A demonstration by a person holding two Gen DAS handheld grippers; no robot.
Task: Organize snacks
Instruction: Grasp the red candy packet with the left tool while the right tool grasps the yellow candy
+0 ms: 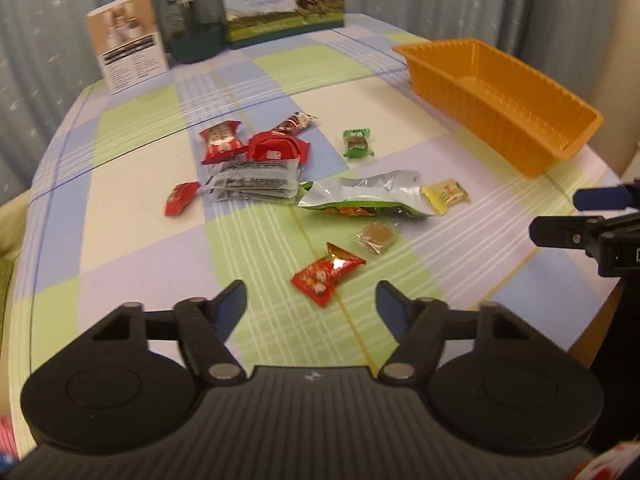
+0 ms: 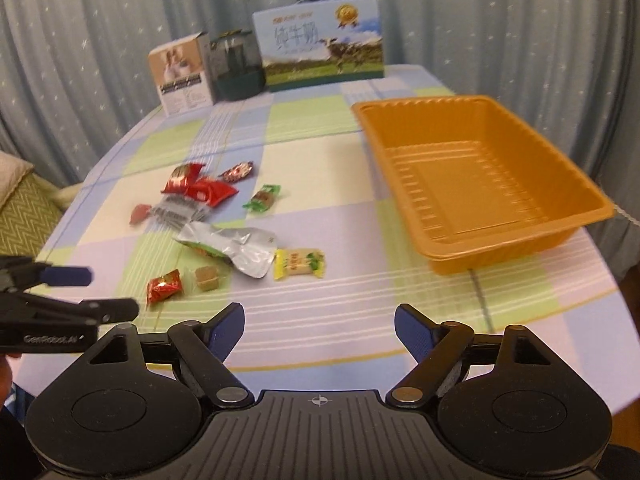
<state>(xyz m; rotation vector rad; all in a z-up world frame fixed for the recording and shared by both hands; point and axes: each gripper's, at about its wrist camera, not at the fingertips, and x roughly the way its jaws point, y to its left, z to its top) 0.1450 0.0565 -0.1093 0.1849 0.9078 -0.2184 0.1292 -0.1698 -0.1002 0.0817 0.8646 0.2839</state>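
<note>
Several wrapped snacks lie scattered mid-table. Among them are a red candy [image 1: 327, 276], a brown cube [image 1: 376, 237], a yellow packet [image 1: 445, 196], a silver-green pouch [image 1: 360, 194], a grey sachet stack [image 1: 256, 182] and a green candy [image 1: 357, 143]. An empty orange tray [image 1: 560, 148] stands at the right. My left gripper [image 1: 311, 293] hovers open just short of the red candy, touching nothing. My right gripper [image 2: 319, 314] is open over bare cloth, with the yellow packet [image 2: 299, 265] ahead and the orange tray [image 2: 500, 254] to its right.
A brown-and-white box [image 1: 126, 40], a dark jar [image 1: 196, 24] and a milk carton box [image 1: 286, 0] stand along the far edge before a grey curtain. The checked tablecloth [image 1: 140, 220] drops off at the left and near right. A green cushion [image 2: 24, 208] sits left.
</note>
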